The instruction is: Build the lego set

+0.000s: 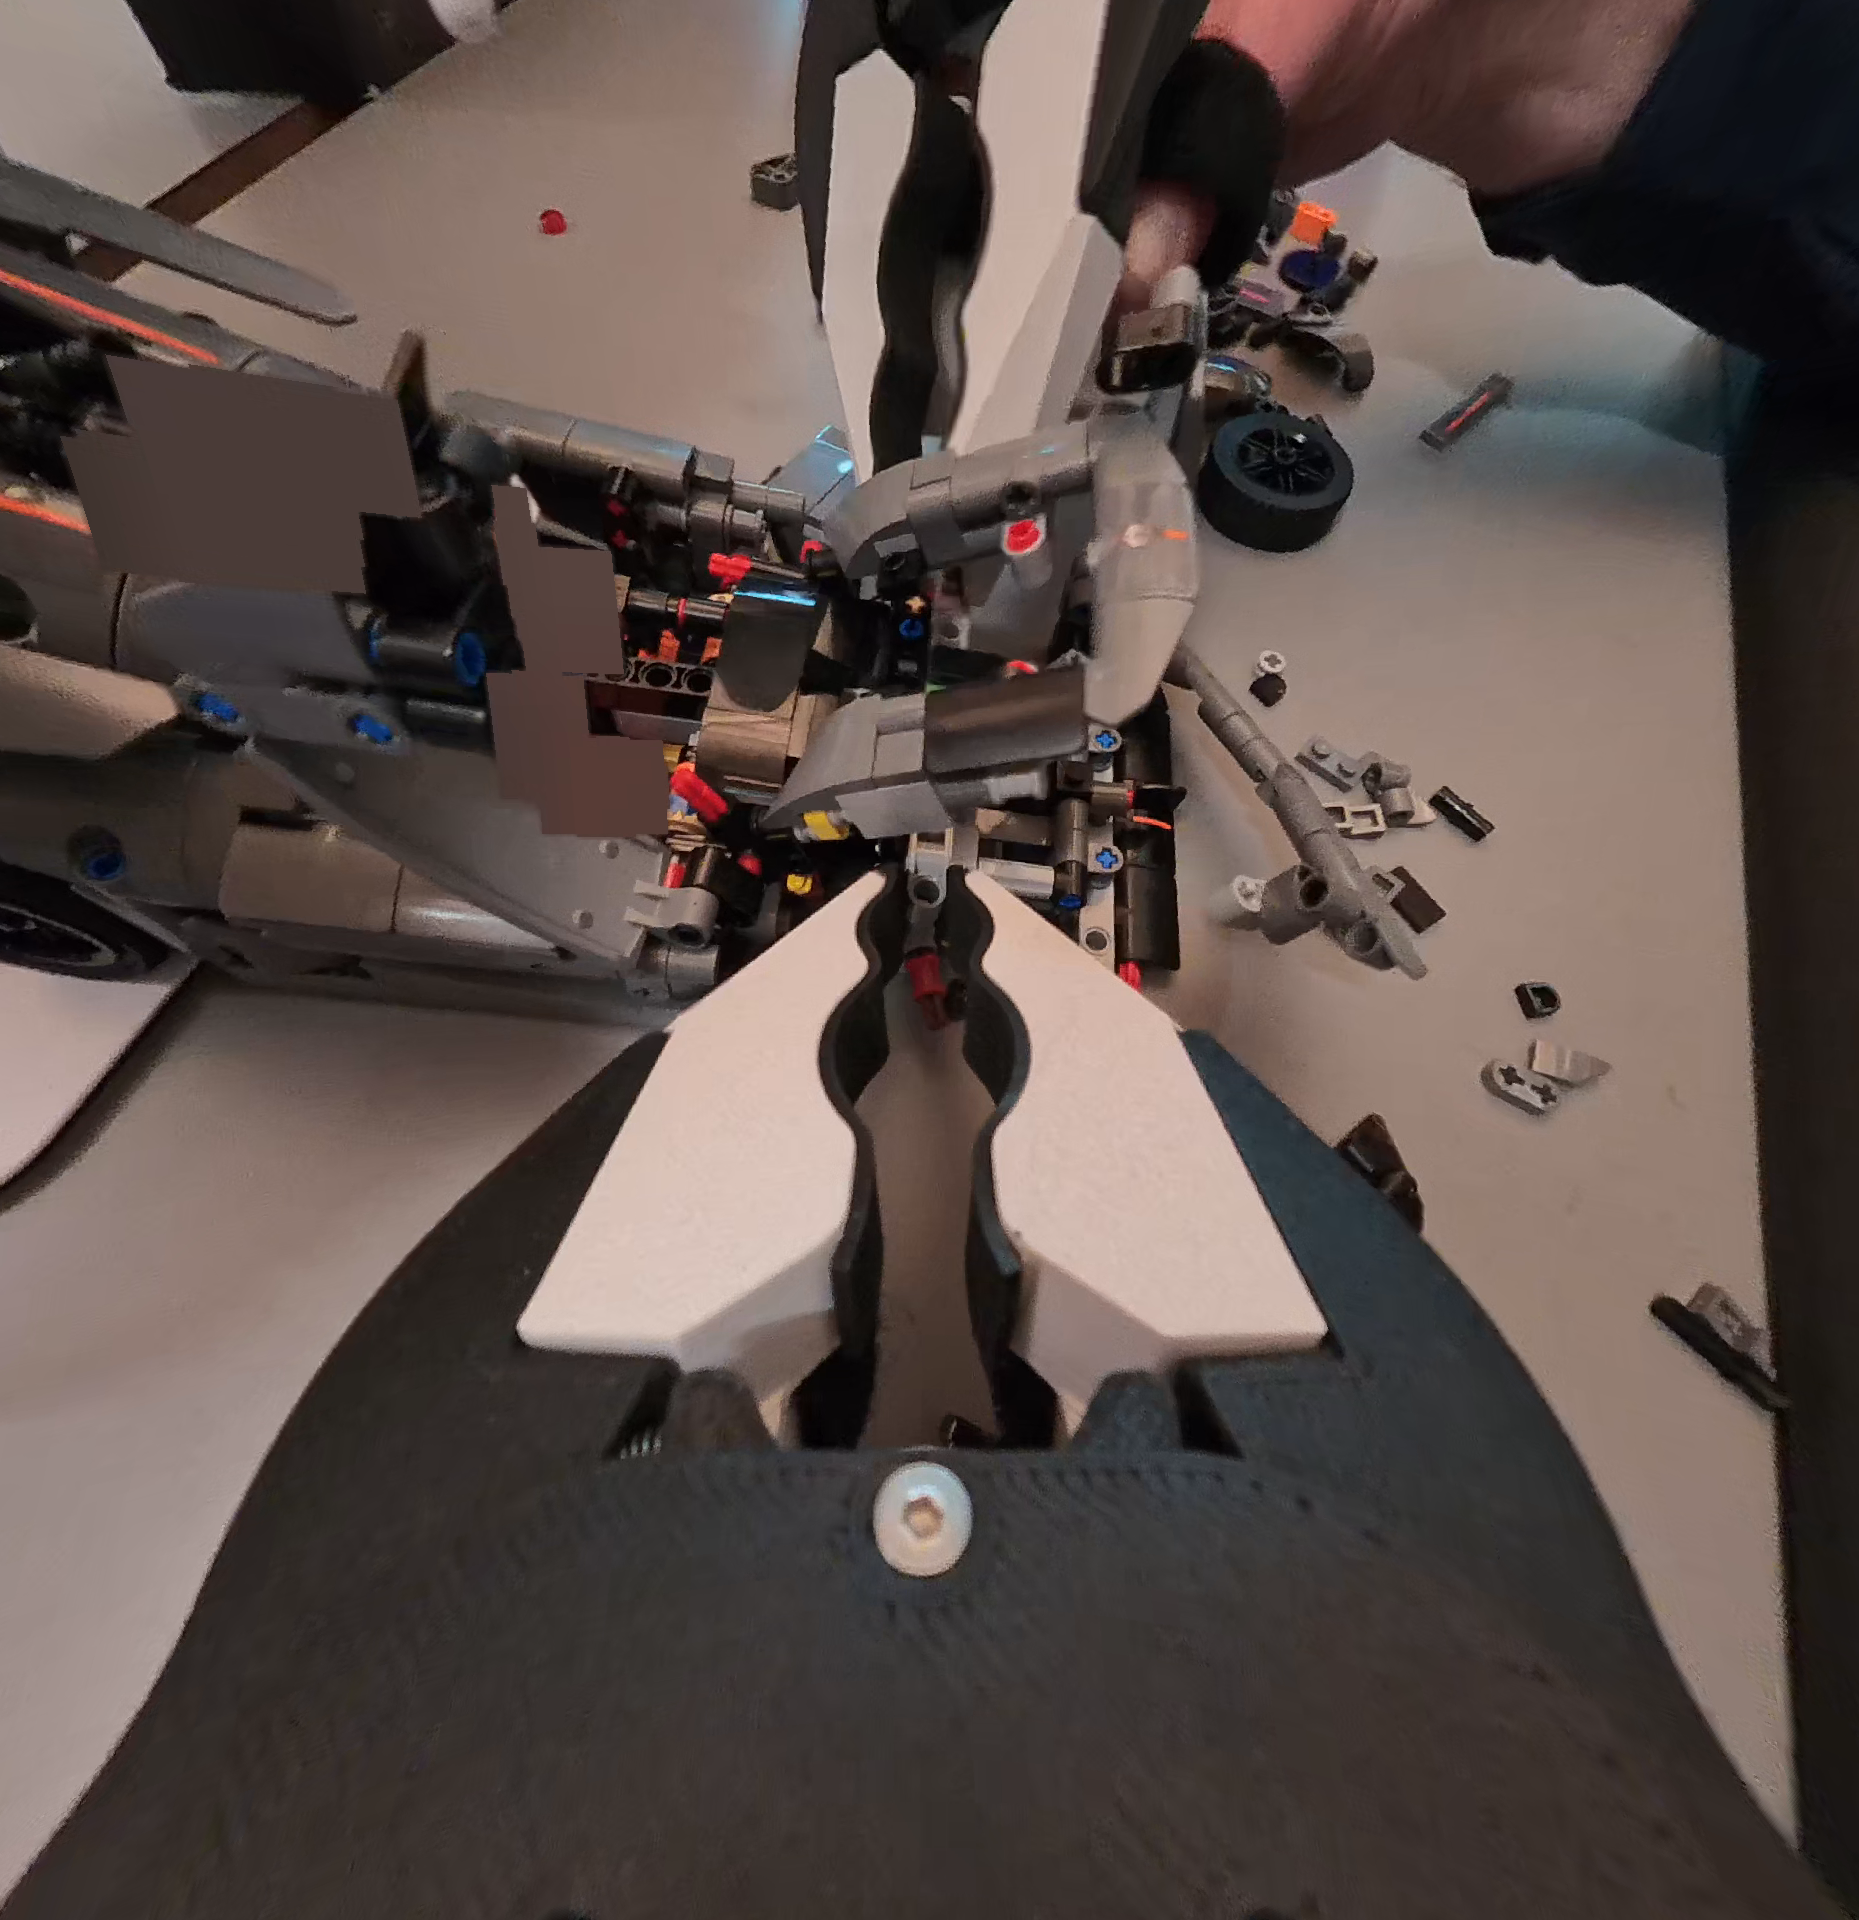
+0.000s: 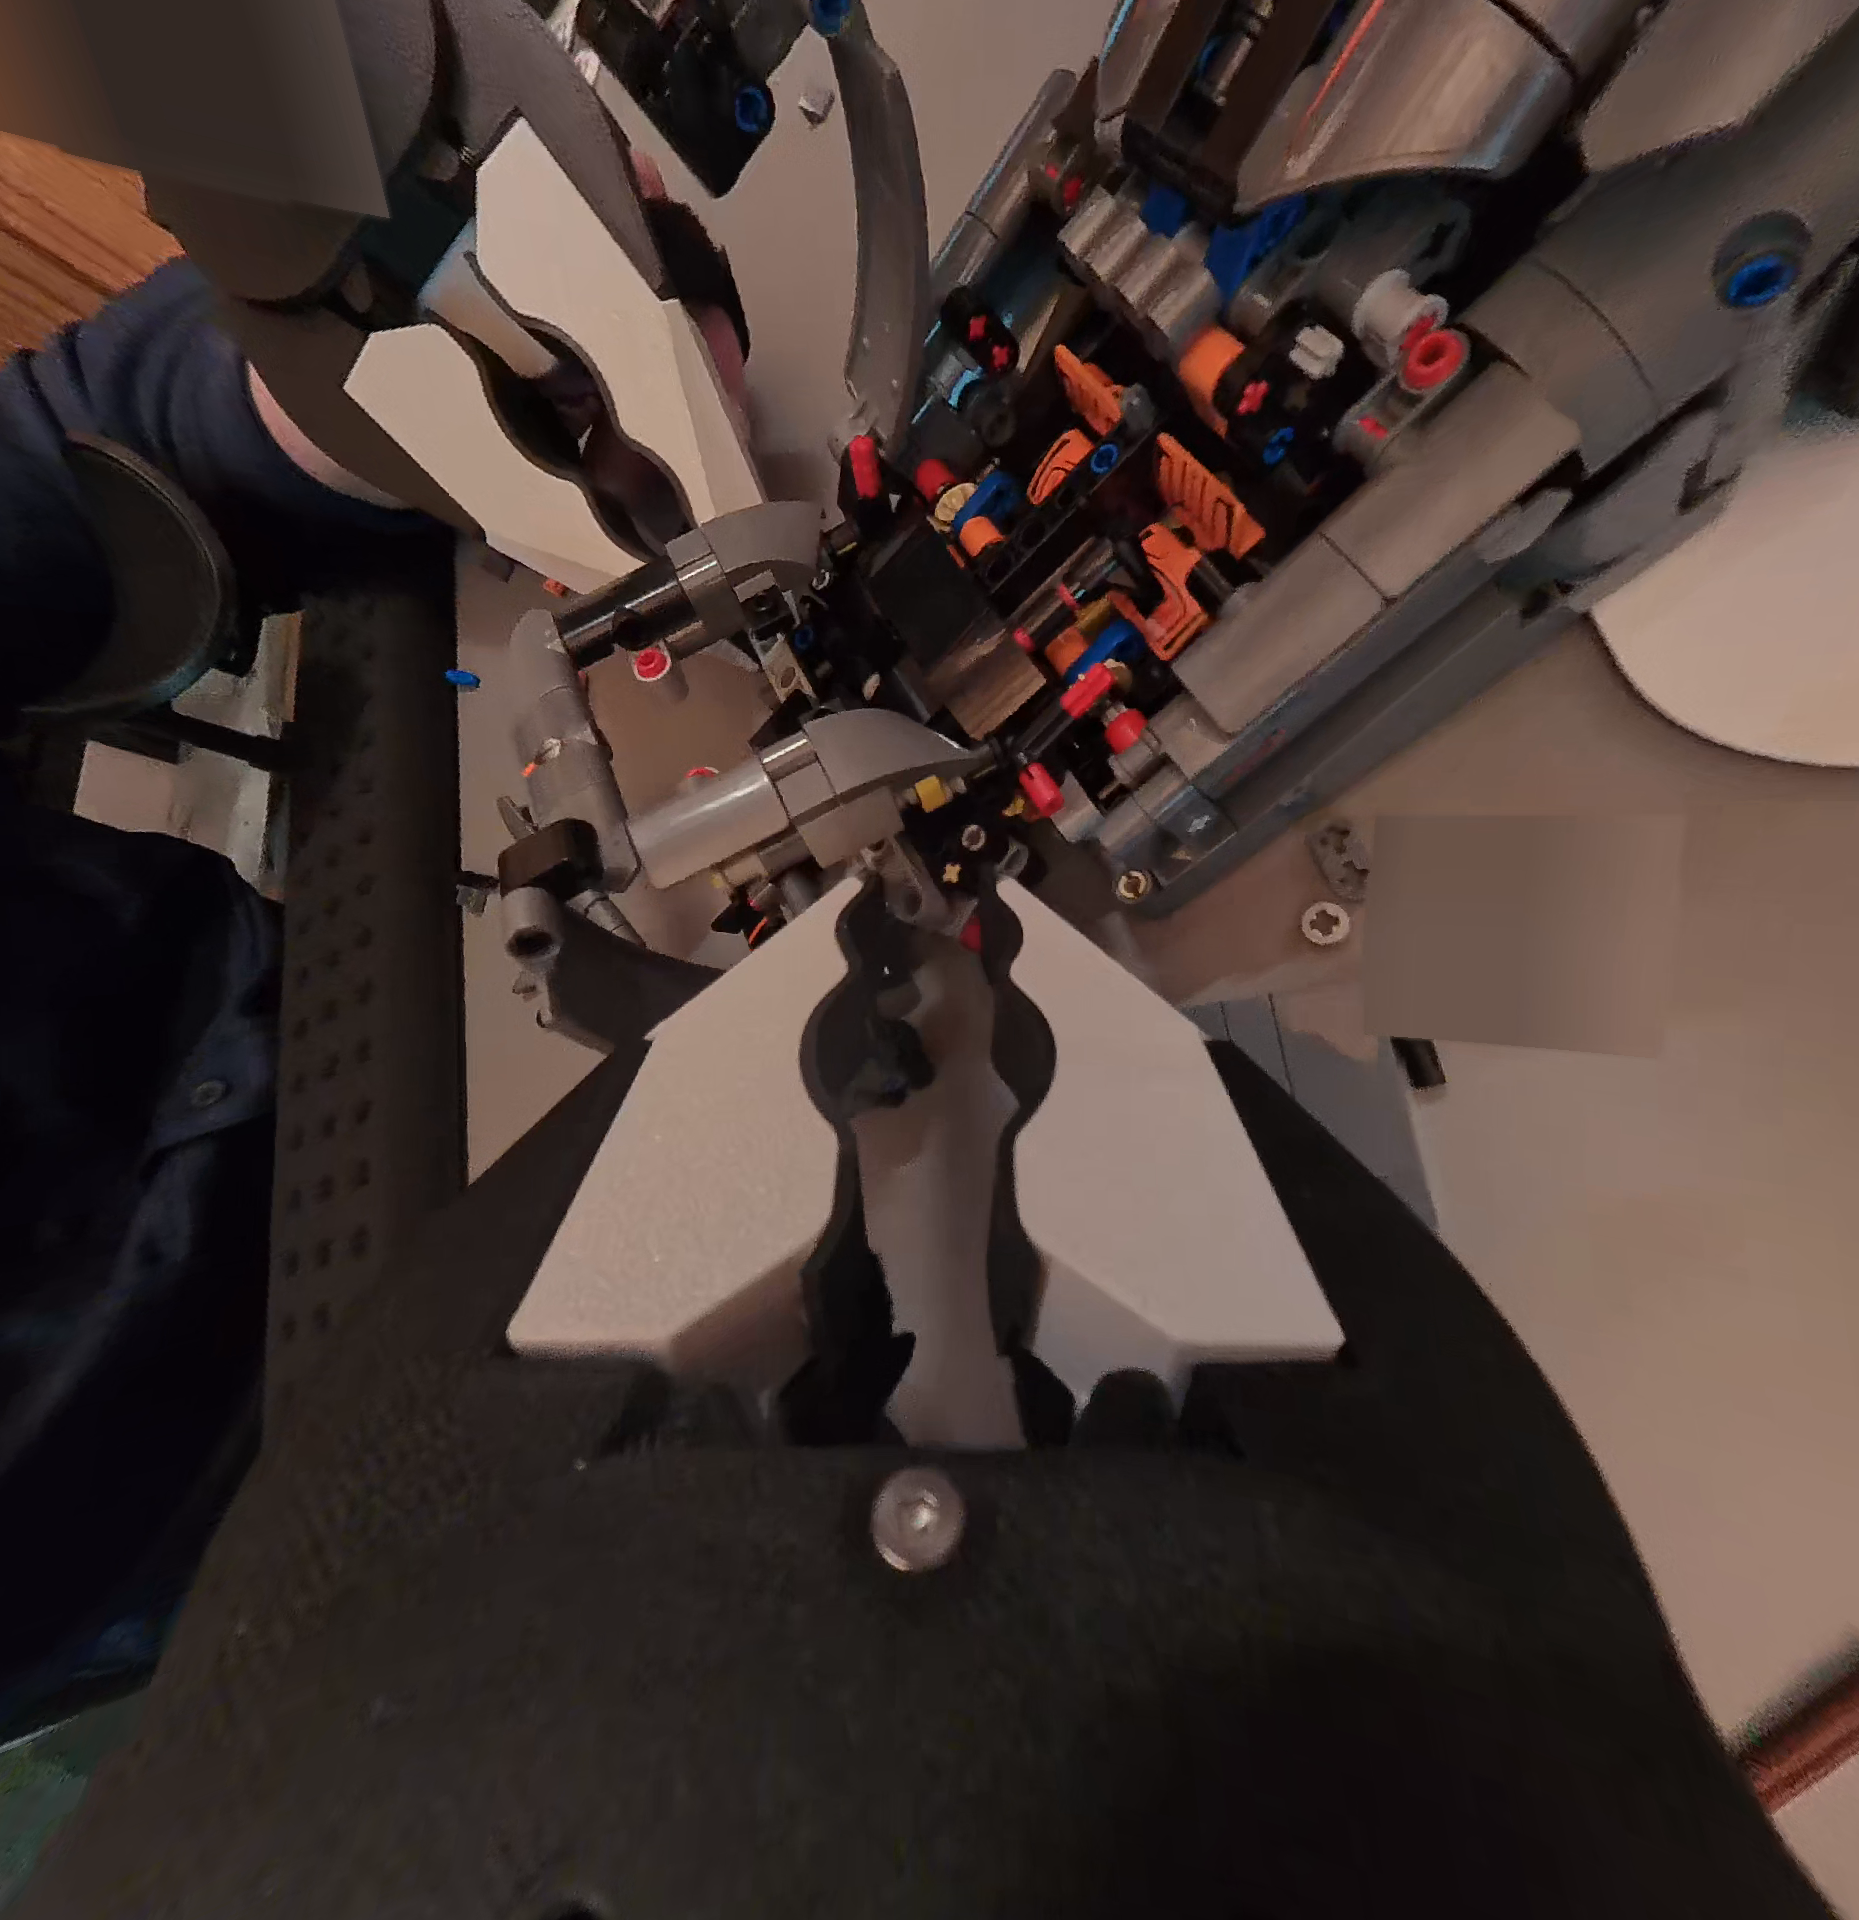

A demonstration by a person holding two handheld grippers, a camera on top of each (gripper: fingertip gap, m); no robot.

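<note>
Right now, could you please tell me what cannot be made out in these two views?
- Left wrist view: flat patches mask part of the car; its front runs off the left edge.
- Left wrist view: the small parts on the table are too tiny to identify.
- Right wrist view: the right gripper hides what its jaws hold.
</note>
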